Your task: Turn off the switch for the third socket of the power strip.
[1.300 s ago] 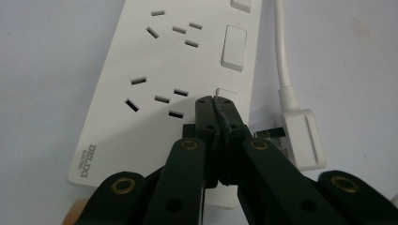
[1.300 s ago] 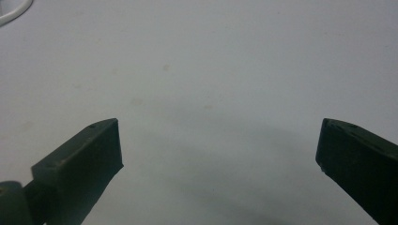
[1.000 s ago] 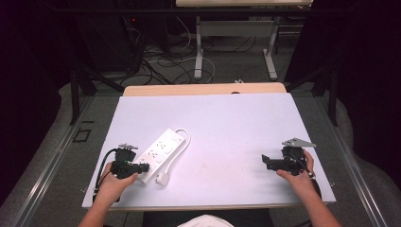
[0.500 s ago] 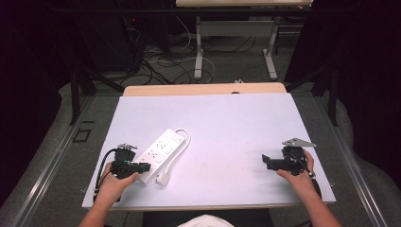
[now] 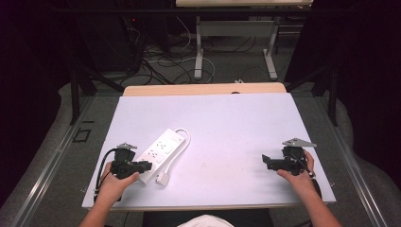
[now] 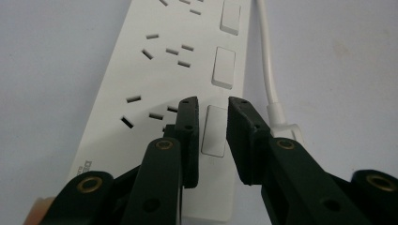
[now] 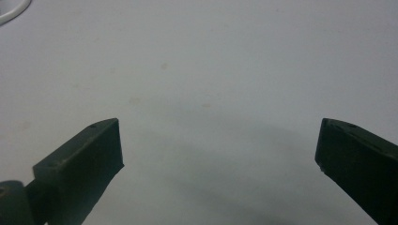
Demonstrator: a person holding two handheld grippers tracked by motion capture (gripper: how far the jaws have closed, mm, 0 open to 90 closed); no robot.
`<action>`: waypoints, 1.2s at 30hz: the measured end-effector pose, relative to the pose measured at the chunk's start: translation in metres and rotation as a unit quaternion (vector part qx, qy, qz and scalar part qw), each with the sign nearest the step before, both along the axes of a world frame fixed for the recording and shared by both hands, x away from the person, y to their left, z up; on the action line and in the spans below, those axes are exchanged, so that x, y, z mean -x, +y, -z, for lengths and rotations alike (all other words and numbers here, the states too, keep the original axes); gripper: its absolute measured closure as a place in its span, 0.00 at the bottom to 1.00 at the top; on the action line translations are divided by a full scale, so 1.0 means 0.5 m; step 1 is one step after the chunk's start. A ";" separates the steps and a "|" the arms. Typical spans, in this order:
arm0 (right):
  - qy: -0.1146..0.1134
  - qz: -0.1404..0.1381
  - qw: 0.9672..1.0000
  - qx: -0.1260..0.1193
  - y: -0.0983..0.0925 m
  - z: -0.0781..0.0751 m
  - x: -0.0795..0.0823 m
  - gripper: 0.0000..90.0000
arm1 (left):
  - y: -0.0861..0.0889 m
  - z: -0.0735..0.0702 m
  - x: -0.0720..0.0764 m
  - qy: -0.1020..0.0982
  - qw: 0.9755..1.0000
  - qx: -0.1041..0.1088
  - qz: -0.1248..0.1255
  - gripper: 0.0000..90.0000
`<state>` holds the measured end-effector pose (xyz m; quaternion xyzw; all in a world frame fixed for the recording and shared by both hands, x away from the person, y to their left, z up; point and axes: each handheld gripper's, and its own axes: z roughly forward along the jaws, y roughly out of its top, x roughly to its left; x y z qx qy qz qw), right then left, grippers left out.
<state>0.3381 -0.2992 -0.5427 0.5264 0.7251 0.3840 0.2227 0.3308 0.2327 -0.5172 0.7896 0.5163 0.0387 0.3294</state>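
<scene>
White power strip [image 5: 159,154] is the landmark: it lies diagonally on the near-left part of a pale lavender-white table top [image 5: 227,127], its white cord [image 5: 182,141] looping round its far end and back down its right side to a plug [image 5: 163,179] lying just beside its near end. Left gripper [image 5: 145,166] sits at the strip's near end, pointing along it; in the left gripper view its jaws have just been opening and now stand a narrow gap apart, nothing pinched between them, tips hovering over the nearest rocker switch [image 6: 215,130] w/ the socket slots [image 6: 141,110] to that switch's left and the cord [image 6: 268,70] running along the strip's right edge. Can't tell whether the tips touch the strip's face. Right gripper [image 5: 265,161] is well apart from the strip, over on the table's right side near the near edge, held by the person's right hand [image 5: 295,177]; in the right gripper view [image 7: 218,150] its jaws are spread wide over bare table, holding nothing, w/ a bit of cord [image 7: 11,11] at the top-left corner. Left hand [image 5: 113,182] grips the left gripper, its black cable trailing off the strip's left. Surface is matte, faintly marked, w/ soft shadows; a light wood strip [image 5: 203,89] shows along the far edge beyond the strip. Room beyond is dark: grey floor [image 5: 236,71], a tangle of cables [image 5: 156,59] and the white legs of another desk [image 5: 234,38] far behind the strip; grey rails flank the table on both sides.
</scene>
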 end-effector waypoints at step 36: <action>0.008 -0.005 1.000 0.002 -0.002 0.005 -0.003 0.03 | 0.034 -0.006 0.000 -0.052 0.996 0.034 -0.059 0.69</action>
